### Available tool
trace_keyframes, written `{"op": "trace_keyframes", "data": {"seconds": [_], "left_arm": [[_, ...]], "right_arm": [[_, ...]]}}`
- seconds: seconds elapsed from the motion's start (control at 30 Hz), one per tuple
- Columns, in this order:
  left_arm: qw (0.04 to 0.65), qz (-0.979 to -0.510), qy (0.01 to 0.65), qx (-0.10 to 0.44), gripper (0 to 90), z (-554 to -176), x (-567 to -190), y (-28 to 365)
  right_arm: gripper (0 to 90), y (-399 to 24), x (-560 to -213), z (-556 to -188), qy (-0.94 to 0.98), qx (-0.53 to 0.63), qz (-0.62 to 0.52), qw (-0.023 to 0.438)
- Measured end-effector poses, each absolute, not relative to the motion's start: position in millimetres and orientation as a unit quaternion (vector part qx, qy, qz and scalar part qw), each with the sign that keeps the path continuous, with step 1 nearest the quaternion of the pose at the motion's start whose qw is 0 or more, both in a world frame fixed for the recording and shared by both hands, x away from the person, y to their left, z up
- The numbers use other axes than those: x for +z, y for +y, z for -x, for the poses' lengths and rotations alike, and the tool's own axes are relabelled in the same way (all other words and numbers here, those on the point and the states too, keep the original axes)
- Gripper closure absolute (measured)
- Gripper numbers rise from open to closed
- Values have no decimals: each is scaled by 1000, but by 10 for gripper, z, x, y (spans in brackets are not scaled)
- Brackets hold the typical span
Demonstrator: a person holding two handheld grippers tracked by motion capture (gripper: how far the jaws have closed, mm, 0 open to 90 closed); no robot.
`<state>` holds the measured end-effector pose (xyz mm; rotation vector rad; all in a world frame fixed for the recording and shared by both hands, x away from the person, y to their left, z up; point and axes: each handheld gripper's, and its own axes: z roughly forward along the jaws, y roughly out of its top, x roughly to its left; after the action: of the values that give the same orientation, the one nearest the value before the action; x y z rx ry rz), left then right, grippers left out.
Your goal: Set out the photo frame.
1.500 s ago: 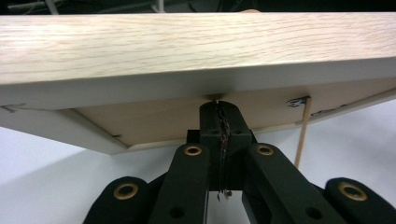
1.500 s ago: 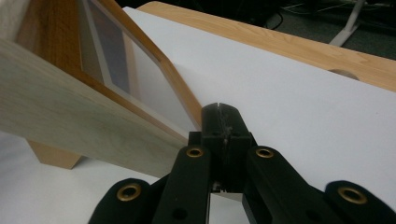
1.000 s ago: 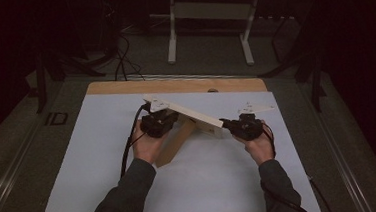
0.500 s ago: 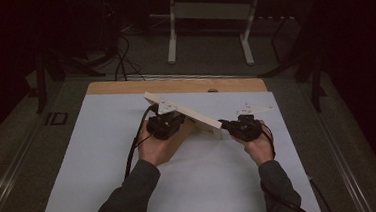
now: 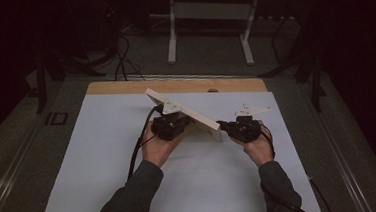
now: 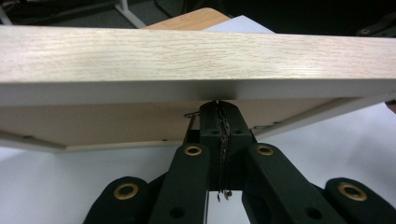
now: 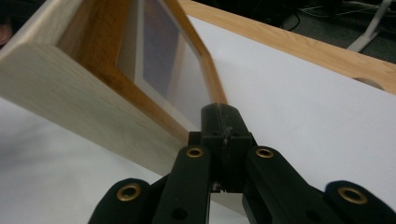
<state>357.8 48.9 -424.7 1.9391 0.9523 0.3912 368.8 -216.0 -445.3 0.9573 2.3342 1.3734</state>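
Observation:
A light wooden picture frame (image 5: 184, 111) stands tilted on its edge on the white sheet, running from back left to front right. My left gripper (image 5: 179, 118) sits behind it, jaws pressed together, tips touching the frame's back panel (image 6: 116, 123) just under the wooden top rail (image 6: 187, 56). My right gripper (image 5: 221, 125) is at the frame's right end, also shut, its tips (image 7: 222, 114) against the lower inner edge of the frame (image 7: 70, 88) on the glass side. Nothing wide sits between either pair of jaws.
A white sheet (image 5: 104, 162) covers most of the wooden table (image 5: 124, 86), whose bare strip with a small hole (image 5: 213, 90) runs along the far edge. Beyond it are a dark floor, cables (image 5: 122, 55) and white stand legs (image 5: 171, 42).
My left gripper has shifted slightly to the right behind the frame. The frame and my right gripper have stayed where they were.

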Motion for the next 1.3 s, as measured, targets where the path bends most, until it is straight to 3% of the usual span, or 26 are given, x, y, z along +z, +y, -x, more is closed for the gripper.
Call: {"op": "trace_keyframes", "data": {"seconds": [1.3], "left_arm": [[469,-796,359,133,900,-3628,-4238,567]], "right_arm": [[899,-1945,-4439,-3532,828,476,-277,109]]}}
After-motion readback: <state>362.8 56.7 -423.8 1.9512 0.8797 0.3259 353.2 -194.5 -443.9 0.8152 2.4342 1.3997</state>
